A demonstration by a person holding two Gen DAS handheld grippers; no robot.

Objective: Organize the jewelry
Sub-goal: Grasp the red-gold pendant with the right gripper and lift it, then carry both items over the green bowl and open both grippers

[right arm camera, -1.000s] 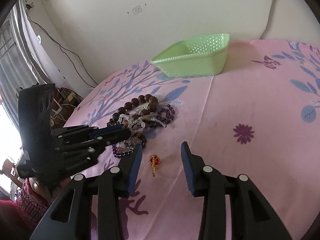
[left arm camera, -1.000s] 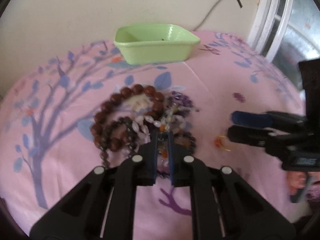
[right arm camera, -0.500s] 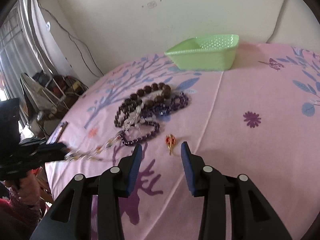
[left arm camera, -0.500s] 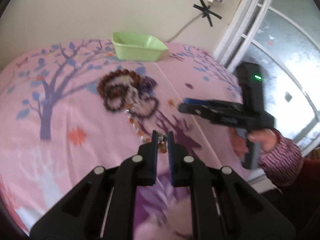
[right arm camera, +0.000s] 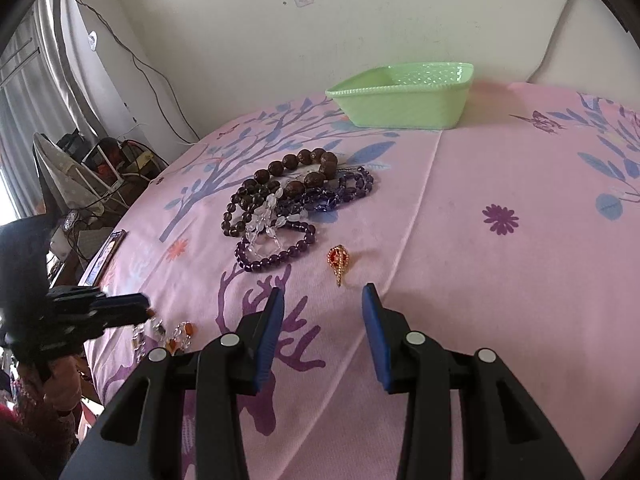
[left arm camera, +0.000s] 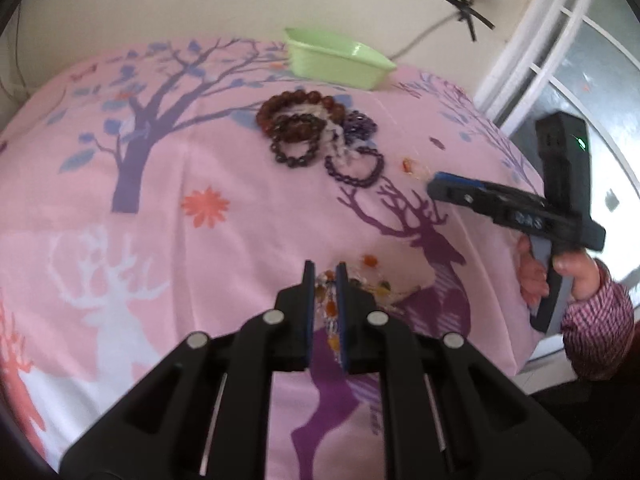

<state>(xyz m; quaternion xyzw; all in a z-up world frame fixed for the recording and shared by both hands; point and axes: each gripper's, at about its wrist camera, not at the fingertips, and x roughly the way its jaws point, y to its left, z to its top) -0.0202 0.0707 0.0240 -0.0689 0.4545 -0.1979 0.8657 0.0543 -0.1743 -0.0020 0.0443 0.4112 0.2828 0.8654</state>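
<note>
My left gripper (left arm camera: 325, 270) is shut on a clear and orange beaded strand (left arm camera: 326, 308); the strand's free end (right arm camera: 182, 334) lies on the pink cloth near the front edge. A pile of brown, purple and clear bead bracelets (left arm camera: 316, 136) lies mid-table; it also shows in the right wrist view (right arm camera: 288, 208). A small gold and red pendant (right arm camera: 339, 262) lies just ahead of my right gripper (right arm camera: 322, 296), which is open and empty. A green basket (right arm camera: 404, 94) stands at the back; it also shows in the left wrist view (left arm camera: 336, 62).
The pink printed cloth (right arm camera: 500, 280) covers the table. A wall stands behind the basket, a window frame (left arm camera: 532, 52) to the right, and clutter with cables (right arm camera: 88, 168) beyond the table's left edge.
My left gripper has pulled the clear and orange strand out of the bracelet pile and back toward the front edge. My right gripper stays open near the pendant.
</note>
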